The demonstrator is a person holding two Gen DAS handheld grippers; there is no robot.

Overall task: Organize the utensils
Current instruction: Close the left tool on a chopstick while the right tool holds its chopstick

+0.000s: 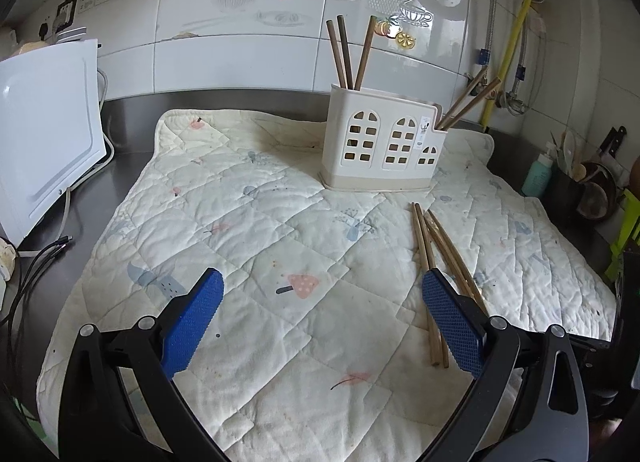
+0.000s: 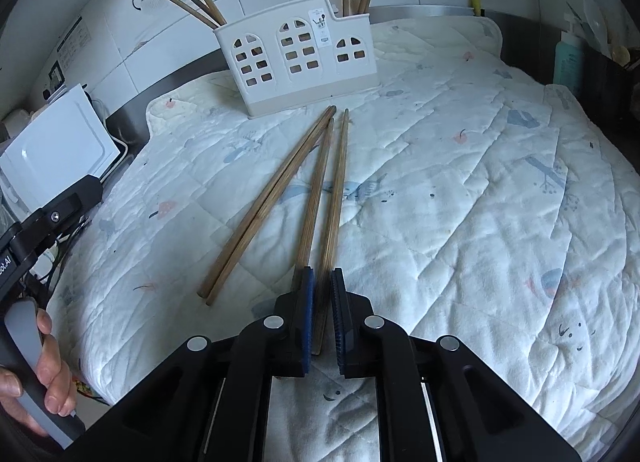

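Observation:
A cream utensil holder (image 1: pixel 384 141) with window cut-outs stands on a quilted cloth (image 1: pixel 248 221) and holds several brown chopsticks (image 1: pixel 346 53) upright. More chopsticks (image 1: pixel 424 238) lie loose on the cloth in front of it. My left gripper (image 1: pixel 324 302) hangs open over the cloth with nothing between its blue pads; its right pad (image 1: pixel 452 322) overlaps the loose chopsticks in the picture. In the right wrist view my right gripper (image 2: pixel 322 274) is shut on the near end of one chopstick (image 2: pixel 338 189). A second one (image 2: pixel 316 189) runs under its left finger, and a pair (image 2: pixel 264 213) lies further left.
A white appliance (image 1: pixel 44 133) and cables (image 1: pixel 36 270) sit at the left on the steel counter. A teal bottle (image 1: pixel 538 177) and a dark pot of utensils (image 1: pixel 576 189) stand at the right. A hand (image 2: pixel 44 374) grips the left tool's handle.

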